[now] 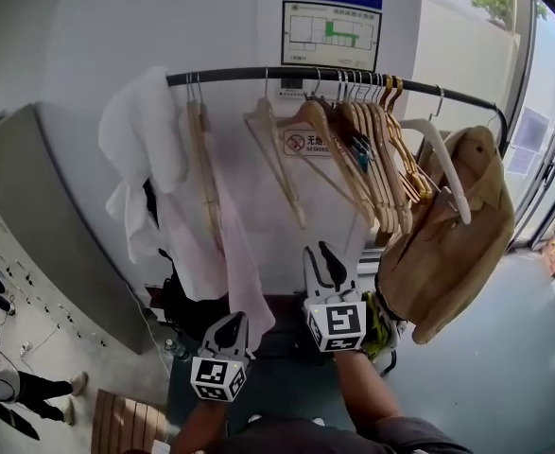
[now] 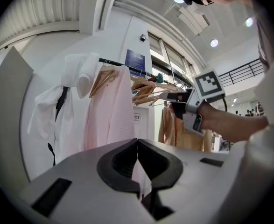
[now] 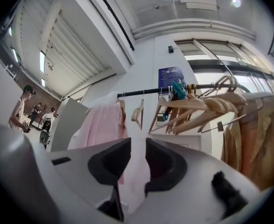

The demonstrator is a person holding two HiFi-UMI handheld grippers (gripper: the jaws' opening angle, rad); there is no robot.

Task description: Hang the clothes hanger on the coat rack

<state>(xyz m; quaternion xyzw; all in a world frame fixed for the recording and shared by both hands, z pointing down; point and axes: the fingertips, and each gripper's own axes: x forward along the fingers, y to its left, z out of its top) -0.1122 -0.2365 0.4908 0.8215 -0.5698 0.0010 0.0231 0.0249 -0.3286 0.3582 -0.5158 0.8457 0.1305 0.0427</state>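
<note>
A black rail (image 1: 239, 73) of the coat rack runs across the wall. A lone wooden hanger (image 1: 282, 164) hangs at its middle, and a tight bunch of wooden hangers (image 1: 381, 168) hangs to its right. A pink garment (image 1: 225, 235) hangs on a hanger at the left. My left gripper (image 1: 230, 320) is low under it, shut, with pink cloth in the gap behind its meeting tips (image 2: 137, 143). My right gripper (image 1: 317, 251) points up below the lone hanger, open and holding nothing (image 3: 137, 141). The lone hanger (image 3: 137, 113) and the bunch (image 3: 197, 108) are beyond its jaws.
A white garment (image 1: 145, 140) hangs at the rail's left end. A white plastic hanger (image 1: 442, 164) and a tan jacket (image 1: 457, 244) hang at its right end. A grey panel (image 1: 41, 216) stands at the left and glass doors (image 1: 542, 159) at the right. A person (image 1: 12, 386) stands low at the left.
</note>
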